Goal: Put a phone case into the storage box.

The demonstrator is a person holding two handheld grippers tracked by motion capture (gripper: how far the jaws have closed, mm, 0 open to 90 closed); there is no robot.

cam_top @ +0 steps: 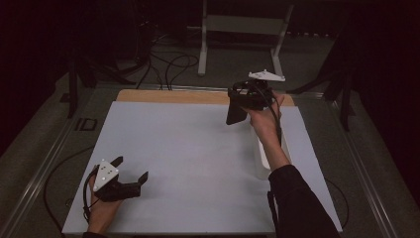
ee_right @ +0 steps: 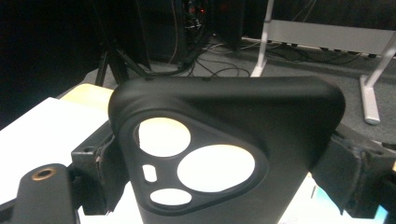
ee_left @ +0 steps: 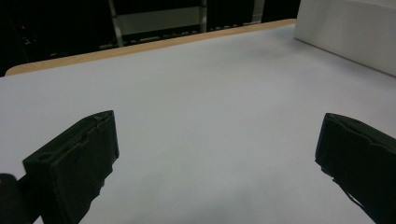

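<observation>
Nearest you, your left hand-held gripper rests low on the white sheet at the near-left of the bench. Its two black jaws stand wide apart with bare white surface between them, as the left gripper view confirms; nothing is held. A grey three-cornered plate sits on top of it.

Farther off, at the right, your right forearm in a dark sleeve reaches forward over a white box lying on the sheet; the left gripper view shows that box at its upper right.

Beyond, near the far edge of the bench, your right hand-held gripper is raised above the surface and clamped on a black phone case. In the right gripper view the phone case sits between the jaws, gripped at both sides, its rounded triangular camera cut-out with four openings facing the lens. No brand, label or writing can be read on the case, the box or the sheet.

Farthest, a white metal frame and dark cables lie on the floor.
</observation>
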